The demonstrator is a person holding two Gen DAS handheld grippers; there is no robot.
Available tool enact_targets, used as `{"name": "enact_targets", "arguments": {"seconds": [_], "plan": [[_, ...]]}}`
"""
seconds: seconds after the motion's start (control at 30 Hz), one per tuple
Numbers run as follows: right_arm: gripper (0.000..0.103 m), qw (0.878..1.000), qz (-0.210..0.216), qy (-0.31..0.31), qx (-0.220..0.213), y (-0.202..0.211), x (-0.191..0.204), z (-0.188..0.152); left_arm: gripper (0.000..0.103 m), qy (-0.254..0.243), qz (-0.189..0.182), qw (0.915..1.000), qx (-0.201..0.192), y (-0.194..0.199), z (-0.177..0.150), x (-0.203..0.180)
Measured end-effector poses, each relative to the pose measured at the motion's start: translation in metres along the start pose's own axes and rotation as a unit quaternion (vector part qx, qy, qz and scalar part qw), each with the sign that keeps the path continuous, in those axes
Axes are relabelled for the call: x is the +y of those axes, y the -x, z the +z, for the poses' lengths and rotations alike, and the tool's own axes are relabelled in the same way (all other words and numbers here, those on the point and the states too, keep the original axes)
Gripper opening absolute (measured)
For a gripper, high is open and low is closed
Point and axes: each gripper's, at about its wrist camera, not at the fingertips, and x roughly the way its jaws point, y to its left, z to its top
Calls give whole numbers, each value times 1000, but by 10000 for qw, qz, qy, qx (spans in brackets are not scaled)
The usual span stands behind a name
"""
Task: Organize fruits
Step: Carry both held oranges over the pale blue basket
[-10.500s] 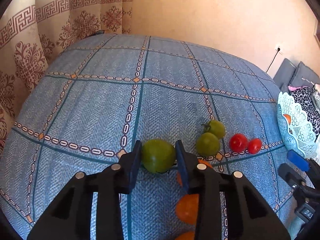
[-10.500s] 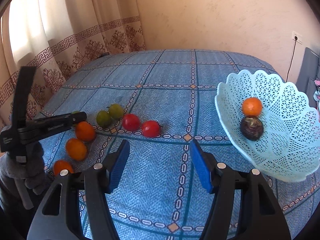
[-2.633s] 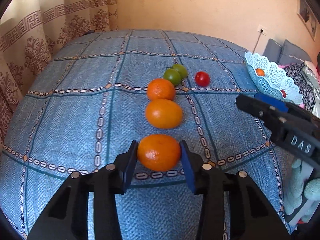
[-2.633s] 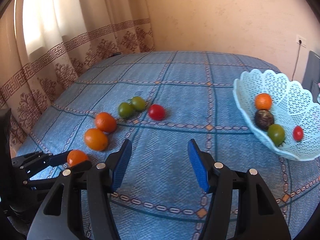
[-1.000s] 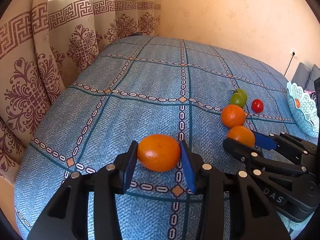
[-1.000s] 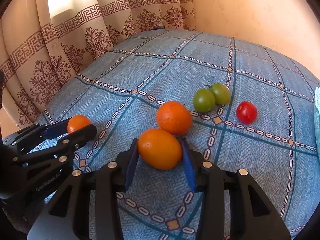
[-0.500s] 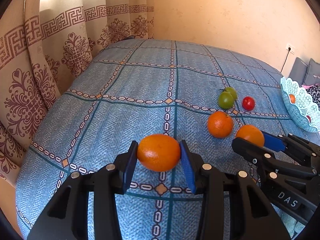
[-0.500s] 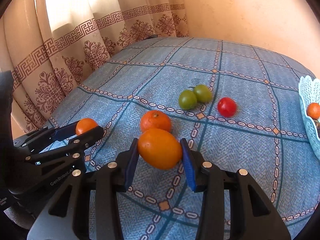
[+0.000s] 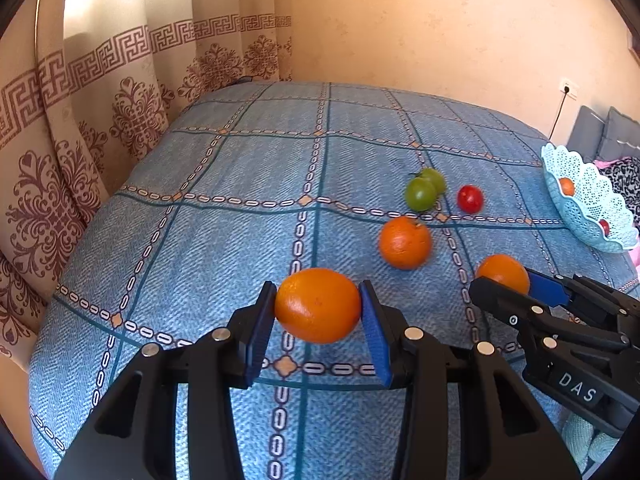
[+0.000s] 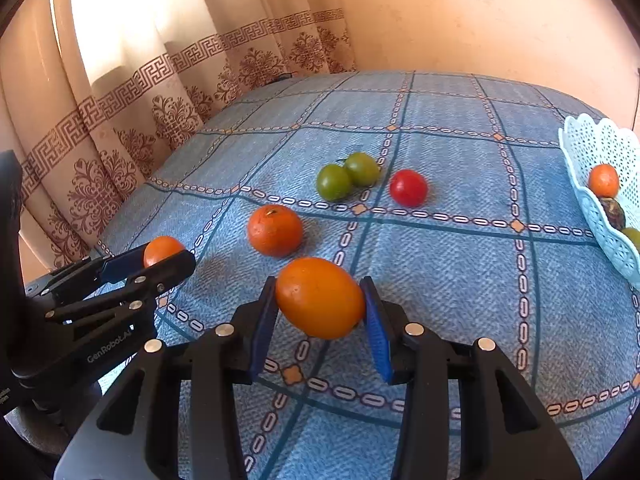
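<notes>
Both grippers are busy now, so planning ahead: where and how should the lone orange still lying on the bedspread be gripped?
Grip the orange across its widest middle, coming down from above with the jaws either side. It is round, stem end up, with clear bedspread around it.

Warm daylight is admitted through the curtain up-left of each claw; soft shadows are cast rightward, edges are bowed and vignetted by fisheye distortion.
</notes>
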Motion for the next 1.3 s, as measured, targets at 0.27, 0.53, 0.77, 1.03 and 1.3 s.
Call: {"name": "enact_targets", "arguments": {"seconds": [0.27,0.53,0.77,1.03,1.3], "plan": [[43,9997,28,-169,-168,15,-12,0,43,-140,-44,9999,-48,4,5,-17],[43,9982,15,-344,-497,41,-31,5,43,-325,-126,9991,-239,14,20,-42],[43,9943,-87,-648,-841,67,-57,9,43,-547,-225,9975,-391,21,31,-70],[43,9840,-528,-963,-1405,106,-96,12,43,-752,-459,9944,-585,30,48,-105],[43,9704,-1115,-1270,-1724,131,-141,14,43,-958,-747,9899,-731,35,64,-141]]}}
